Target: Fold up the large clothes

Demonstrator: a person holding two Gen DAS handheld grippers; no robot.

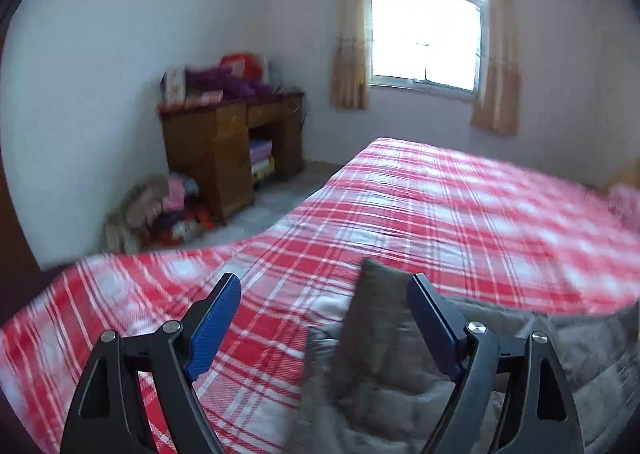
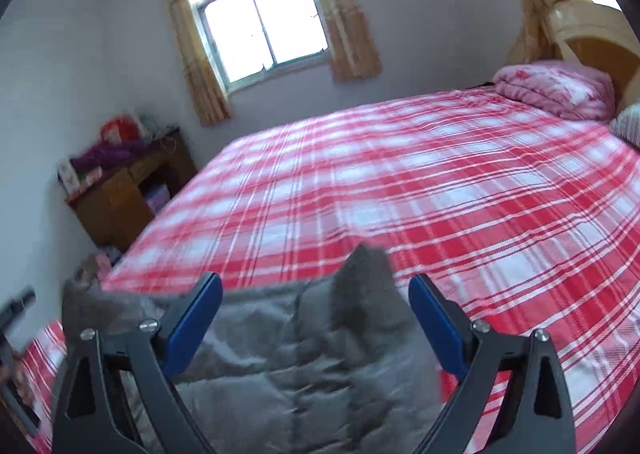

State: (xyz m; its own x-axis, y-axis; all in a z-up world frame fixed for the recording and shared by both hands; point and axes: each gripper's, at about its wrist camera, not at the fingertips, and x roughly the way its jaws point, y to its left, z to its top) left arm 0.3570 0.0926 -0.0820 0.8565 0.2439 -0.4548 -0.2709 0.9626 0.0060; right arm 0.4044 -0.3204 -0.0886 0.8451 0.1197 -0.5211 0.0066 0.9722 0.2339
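Note:
A grey quilted garment [image 1: 384, 386] lies on the near part of a bed with a red and white checked sheet [image 1: 460, 206]. In the left wrist view one corner of it stands up between the jaws, close to the right pad. My left gripper [image 1: 324, 286] is open, its blue pads wide apart and clear of the cloth. In the right wrist view the same grey garment [image 2: 304, 358] spreads under my right gripper [image 2: 316, 286], which is open too. A peak of the cloth rises between its jaws without touching either pad.
A wooden desk [image 1: 224, 150] piled with bags stands in the far left corner, with a heap of clothes [image 1: 160, 210] on the floor beside it. A curtained window [image 1: 424, 30] is in the far wall. A folded pink quilt [image 2: 556, 90] lies by the headboard [image 2: 592, 30].

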